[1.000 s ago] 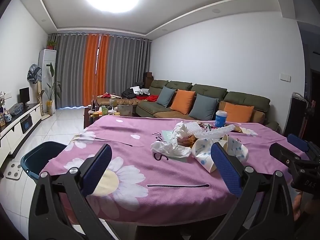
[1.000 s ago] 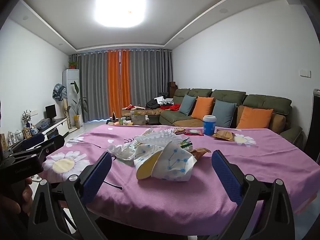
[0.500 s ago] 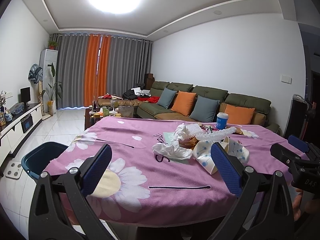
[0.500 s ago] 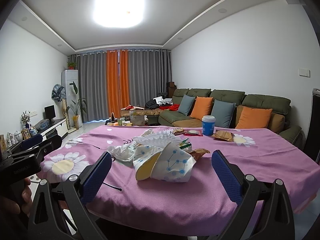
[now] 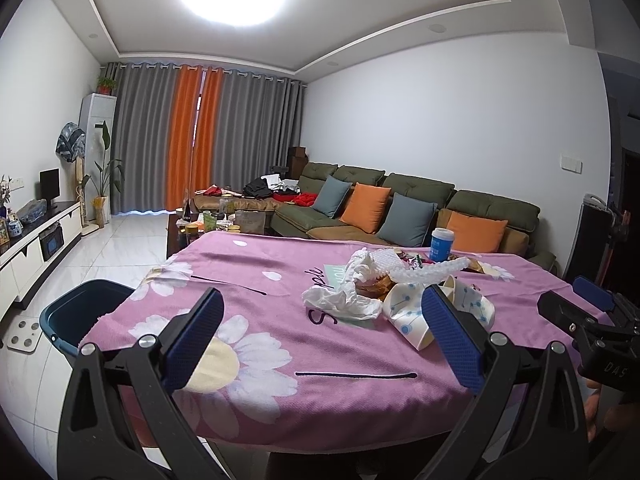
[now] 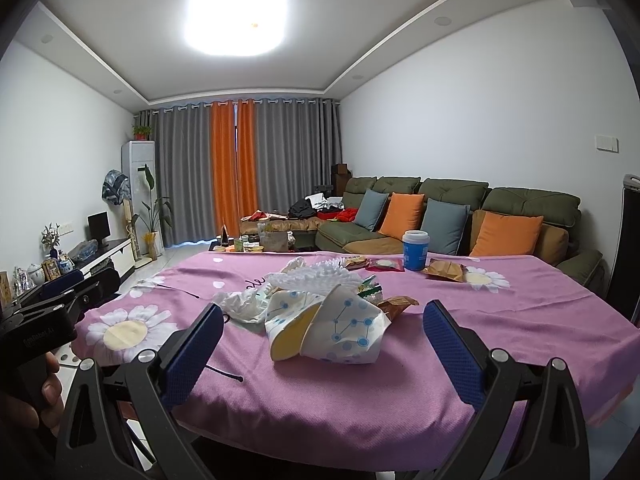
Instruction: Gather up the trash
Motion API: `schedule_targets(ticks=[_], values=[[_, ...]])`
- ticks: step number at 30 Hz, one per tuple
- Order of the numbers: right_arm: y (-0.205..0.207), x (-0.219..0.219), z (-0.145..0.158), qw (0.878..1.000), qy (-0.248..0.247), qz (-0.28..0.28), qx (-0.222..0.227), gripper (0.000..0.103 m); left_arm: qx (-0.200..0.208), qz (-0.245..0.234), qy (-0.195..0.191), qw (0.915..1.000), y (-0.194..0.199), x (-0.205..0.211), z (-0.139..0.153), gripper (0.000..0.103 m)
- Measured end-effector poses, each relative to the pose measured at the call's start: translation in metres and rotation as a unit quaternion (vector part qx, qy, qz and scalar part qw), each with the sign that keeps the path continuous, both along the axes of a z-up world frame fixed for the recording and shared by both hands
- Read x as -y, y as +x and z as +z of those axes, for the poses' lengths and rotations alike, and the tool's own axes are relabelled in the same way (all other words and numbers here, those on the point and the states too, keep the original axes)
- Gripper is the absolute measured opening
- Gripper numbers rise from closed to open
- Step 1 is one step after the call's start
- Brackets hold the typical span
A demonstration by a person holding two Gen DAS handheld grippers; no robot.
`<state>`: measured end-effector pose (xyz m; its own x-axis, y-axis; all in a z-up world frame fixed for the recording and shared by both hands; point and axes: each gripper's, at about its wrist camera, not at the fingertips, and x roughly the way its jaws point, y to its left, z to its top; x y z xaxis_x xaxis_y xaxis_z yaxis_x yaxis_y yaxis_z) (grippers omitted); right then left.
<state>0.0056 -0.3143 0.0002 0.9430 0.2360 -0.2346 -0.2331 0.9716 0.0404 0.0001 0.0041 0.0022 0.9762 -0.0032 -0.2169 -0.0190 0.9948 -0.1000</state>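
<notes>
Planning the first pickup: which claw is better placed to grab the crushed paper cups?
Right. The crushed paper cups lie centred between the open right claw; for the left claw they sit off behind its right finger.

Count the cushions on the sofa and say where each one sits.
4, in a row along the sofa: grey farthest, orange, grey, then orange nearest. Others may hide behind the clothes at its far end.

Green sofa against white wall, grey-orange curtains, bright ceiling light.
</notes>
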Motion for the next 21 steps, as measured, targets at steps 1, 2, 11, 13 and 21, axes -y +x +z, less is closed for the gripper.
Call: schedule_targets(ticks=[1,2,11,13,21], values=[[0.0003,-0.0003,-0.0001,1.000,0.000,0.000,0.000,0.097,-0.001,0.001,-0.001,1.0000,0.0002,-0.0004,-0.0001,0.097],[0.0004,-0.0003,0.0001,1.000,-0.001,0.000,0.000,0.097,-0.002,0.000,-0.003,1.0000,0.0004,-0.0008,-0.0001,0.097],[-0.0005,-0.0009,-0.0012,1.000,-0.003,0.001,-0.002,0.097,-0.002,0.003,-0.008,1.0000,-0.0001,-0.0034,-0.0005,0.097],[-0.0008,-0.0008,-0.0019,1.000,-0.003,0.000,-0.002,0.097,-0.002,0.002,-0.007,1.0000,-0.0006,-0.0027,-0.0009,0.097],[-0.0003,-0.0011,-0.0016,1.000,-0.002,0.001,-0.002,0.097,-0.002,0.004,-0.007,1.0000,-0.0017,-0.0025,-0.0008,0.097]])
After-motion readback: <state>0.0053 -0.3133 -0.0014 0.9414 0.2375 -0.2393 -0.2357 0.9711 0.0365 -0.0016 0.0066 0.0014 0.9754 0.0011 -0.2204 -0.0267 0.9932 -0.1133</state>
